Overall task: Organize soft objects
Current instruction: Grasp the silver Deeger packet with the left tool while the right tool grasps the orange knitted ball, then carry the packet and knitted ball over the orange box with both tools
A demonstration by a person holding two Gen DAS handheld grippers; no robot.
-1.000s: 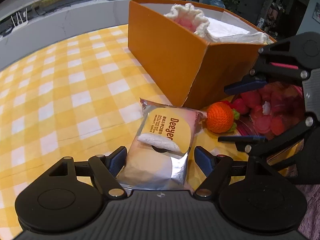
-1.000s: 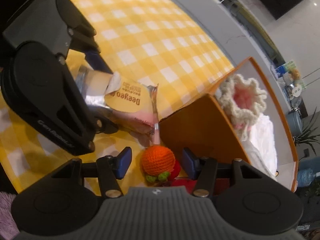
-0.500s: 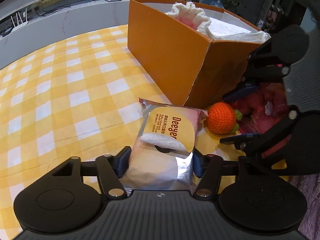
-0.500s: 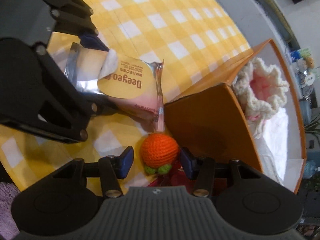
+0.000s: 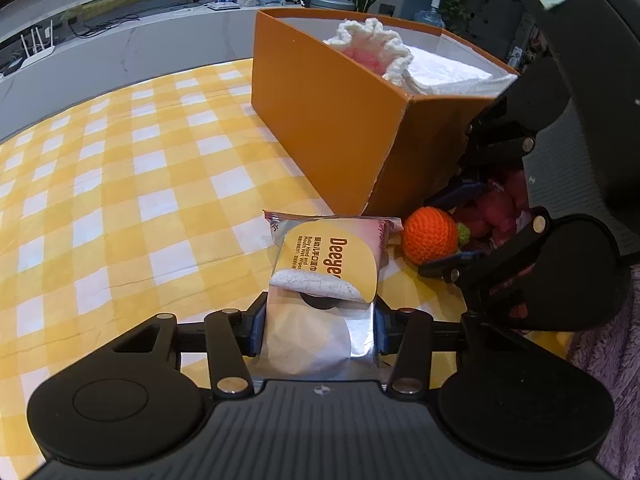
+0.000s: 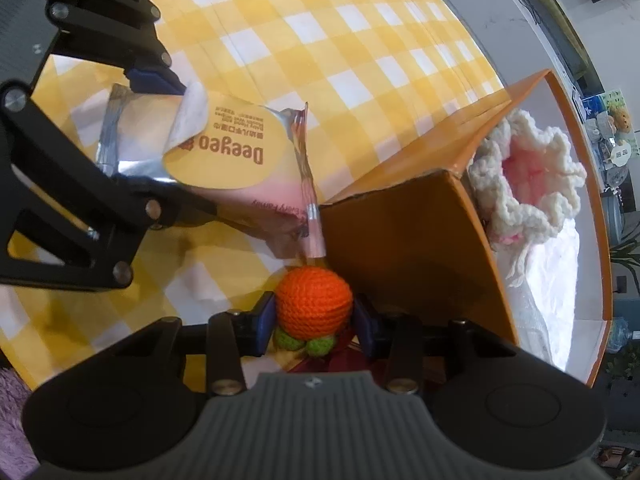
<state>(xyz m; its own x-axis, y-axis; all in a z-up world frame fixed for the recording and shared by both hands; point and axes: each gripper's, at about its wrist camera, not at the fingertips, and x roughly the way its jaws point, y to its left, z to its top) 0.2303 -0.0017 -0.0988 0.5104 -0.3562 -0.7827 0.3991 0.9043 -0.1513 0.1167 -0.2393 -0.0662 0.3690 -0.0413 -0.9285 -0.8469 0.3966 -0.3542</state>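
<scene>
**Both grippers close in on soft things beside the orange box**

We see the left gripper (image 5: 318, 330) with its jaws just closed in on a pack of wet wipes (image 5: 326, 280); both blue pads press the silvery sides of the pack, so we call it gripped. The pack lies flat on the yellow checked tablecloth (image 5: 120, 184), its far end pointing at the near corner of the orange box (image 5: 332, 132), and its yellow label is peeled up at one end.

The right gripper (image 6: 314, 322) has also just been closing, and its pads now sit against both sides of a crocheted orange ball (image 6: 314, 300) — we read that as a grip too. The ball has green leaves at its base and sits just beside the box's near corner, touching or almost touching the crimped end of the wipes pack; we cannot tell which.

Behind the ball, in the left wrist view, lies a heap of red and pink crocheted pieces (image 5: 502, 208), partly hidden by the right gripper.

Inside the box rest a cream and pink crocheted flower (image 6: 528, 184) and a white cloth (image 6: 548, 280). At the table's edge a purple fluffy rug (image 5: 604, 352) shows.
</scene>
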